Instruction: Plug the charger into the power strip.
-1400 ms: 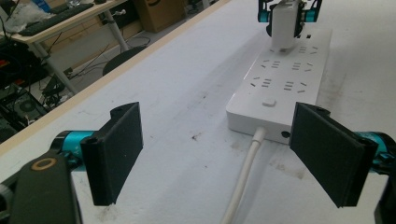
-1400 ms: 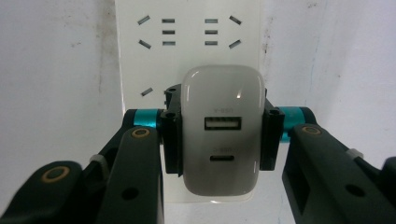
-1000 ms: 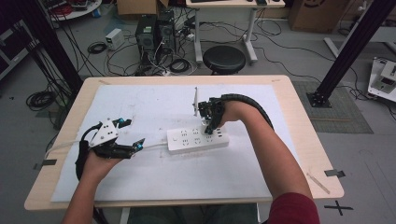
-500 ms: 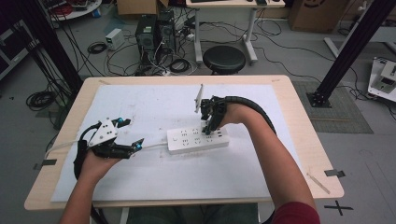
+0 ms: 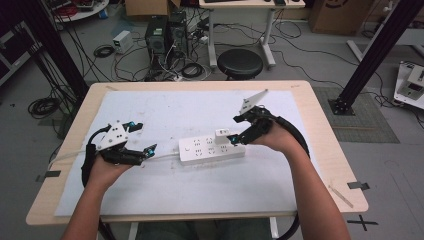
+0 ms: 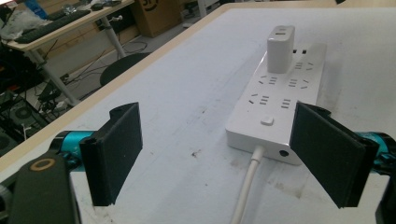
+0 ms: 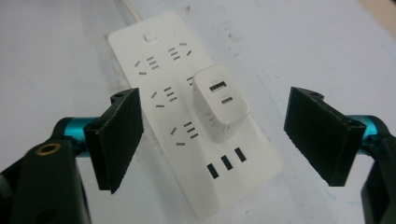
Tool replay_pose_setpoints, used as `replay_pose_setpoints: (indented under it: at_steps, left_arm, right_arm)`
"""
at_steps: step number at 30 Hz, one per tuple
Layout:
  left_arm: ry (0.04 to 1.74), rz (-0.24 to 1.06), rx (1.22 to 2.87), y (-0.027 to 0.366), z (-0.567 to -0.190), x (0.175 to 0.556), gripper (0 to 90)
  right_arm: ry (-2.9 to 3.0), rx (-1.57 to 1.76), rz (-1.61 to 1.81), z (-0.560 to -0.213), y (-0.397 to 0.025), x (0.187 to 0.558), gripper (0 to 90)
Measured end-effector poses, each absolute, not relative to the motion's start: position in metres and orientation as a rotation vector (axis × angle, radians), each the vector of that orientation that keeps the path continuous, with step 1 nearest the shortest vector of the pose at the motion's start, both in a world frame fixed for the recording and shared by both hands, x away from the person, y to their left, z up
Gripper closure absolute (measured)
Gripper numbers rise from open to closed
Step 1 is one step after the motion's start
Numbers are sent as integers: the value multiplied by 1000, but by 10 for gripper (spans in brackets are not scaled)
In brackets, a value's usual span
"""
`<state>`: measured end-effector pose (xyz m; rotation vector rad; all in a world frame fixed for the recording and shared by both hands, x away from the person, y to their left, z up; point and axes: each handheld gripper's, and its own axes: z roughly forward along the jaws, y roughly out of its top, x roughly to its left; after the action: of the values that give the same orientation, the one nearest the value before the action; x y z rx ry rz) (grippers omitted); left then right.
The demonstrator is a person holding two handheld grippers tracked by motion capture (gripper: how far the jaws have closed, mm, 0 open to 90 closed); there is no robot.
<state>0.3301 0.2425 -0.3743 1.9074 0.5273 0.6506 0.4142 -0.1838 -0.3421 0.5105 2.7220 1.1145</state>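
Note:
A white power strip (image 5: 212,148) lies on the white mat in mid-table, its cable (image 5: 165,157) running left. A white USB charger (image 5: 222,134) stands plugged into its right half. My right gripper (image 5: 234,129) hovers open just right of the charger; in the right gripper view the charger (image 7: 220,105) sits on the strip (image 7: 163,93) between the spread jaws of the gripper (image 7: 217,140), untouched. My left gripper (image 5: 143,136) is open at the strip's left end. The left gripper view looks past its own open gripper (image 6: 224,154) at the strip (image 6: 280,102), its cable (image 6: 247,186) and the charger (image 6: 280,49).
The white mat (image 5: 200,200) covers most of the wooden table (image 5: 345,175). A black stool (image 5: 240,62) stands behind the far edge. Computer cases and cables lie on the floor beyond. A black frame post (image 5: 370,50) rises at the right.
My right gripper has drawn back to the right from over the strip, and the charger now shows plugged in, free of the jaws. The left gripper has barely moved.

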Motion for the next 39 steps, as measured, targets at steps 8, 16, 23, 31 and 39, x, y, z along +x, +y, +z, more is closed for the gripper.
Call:
replay_pose_setpoints:
  at_steps: [8,16,23,31,39]
  left_arm:
    - [536,634,1898,242,-376,330,172]
    - [567,630,1879,249,-380,331,171]
    - [557,616,1878,250,-381,329,171]
    - [560,613,1879,253,-380,327,171]
    - [577,612,1900,253,-381,329,171]
  right_arm:
    - [2542,633,1312,-348,-223,387,184]
    - [2471,702,1397,-360,-237,378,184]
    - [2431,755,1413,-368,-238,371,184]
    - [2411,750,1419,-368,-234,372,184]
    - [2419,755,1417,-371,-233,378,184]
